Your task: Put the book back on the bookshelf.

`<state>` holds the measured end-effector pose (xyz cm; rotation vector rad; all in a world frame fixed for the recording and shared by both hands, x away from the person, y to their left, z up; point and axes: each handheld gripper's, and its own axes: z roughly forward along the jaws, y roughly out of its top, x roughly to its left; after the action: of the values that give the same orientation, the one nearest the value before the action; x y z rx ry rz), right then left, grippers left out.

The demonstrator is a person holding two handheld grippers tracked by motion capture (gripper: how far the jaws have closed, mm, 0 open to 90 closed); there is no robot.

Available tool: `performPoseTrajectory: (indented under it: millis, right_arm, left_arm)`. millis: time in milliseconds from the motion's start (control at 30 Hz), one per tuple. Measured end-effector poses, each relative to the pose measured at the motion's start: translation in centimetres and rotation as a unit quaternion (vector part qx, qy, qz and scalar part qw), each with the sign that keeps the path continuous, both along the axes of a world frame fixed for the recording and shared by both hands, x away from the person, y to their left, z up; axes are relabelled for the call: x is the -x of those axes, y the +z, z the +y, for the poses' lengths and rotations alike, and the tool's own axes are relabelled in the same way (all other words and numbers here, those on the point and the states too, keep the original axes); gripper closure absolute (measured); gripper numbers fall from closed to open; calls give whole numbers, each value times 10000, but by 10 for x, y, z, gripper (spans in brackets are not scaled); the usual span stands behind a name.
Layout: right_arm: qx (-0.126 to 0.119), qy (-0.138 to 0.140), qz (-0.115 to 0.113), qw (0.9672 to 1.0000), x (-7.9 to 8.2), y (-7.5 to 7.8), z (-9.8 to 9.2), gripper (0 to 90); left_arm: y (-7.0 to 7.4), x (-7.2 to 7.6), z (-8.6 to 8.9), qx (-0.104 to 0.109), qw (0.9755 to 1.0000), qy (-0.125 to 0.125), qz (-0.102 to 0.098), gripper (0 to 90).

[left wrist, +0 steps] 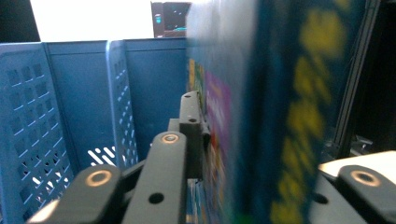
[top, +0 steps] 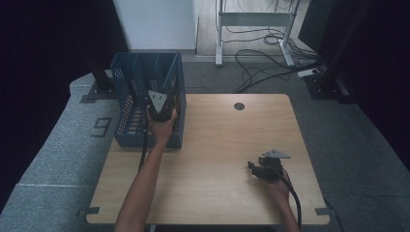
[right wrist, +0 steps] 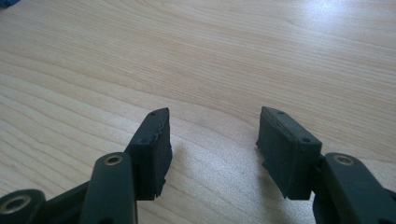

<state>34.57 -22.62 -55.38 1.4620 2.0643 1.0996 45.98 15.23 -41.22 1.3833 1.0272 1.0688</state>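
A blue perforated plastic crate stands on the left back part of the wooden table. My left gripper reaches into the crate's right side from above its near wall. In the left gripper view, the left gripper is shut on a book with a dark blue spine, yellow lettering and a colourful cover, held upright inside the crate. My right gripper rests low over the table's right front part. Its jaws stand open above bare wood with nothing between them.
A round cable hole sits near the table's back edge. Behind the table, on the grey floor, are a white desk frame, loose cables and a power strip. A "9" mark lies on the floor at the left.
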Motion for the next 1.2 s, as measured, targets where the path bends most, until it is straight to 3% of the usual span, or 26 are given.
performPoseTrajectory:
  millis: [167,367,700,1200]
  right_arm:
    - [91,-5,-24,10000,1,0,2,431]
    - [94,6,-18,10000,1,0,2,431]
    - [97,7,-18,10000,1,0,2,431]
    - [96,-1,-26,10000,1,0,2,432]
  left_arm:
    - [1,12,-7,-168,9998,-104,22,635]
    - [3,16,-5,-113,9996,-209,152,548]
    - [2,16,1,-139,9989,-303,331,456]
    - [-3,19,12,-113,9976,-408,545,396]
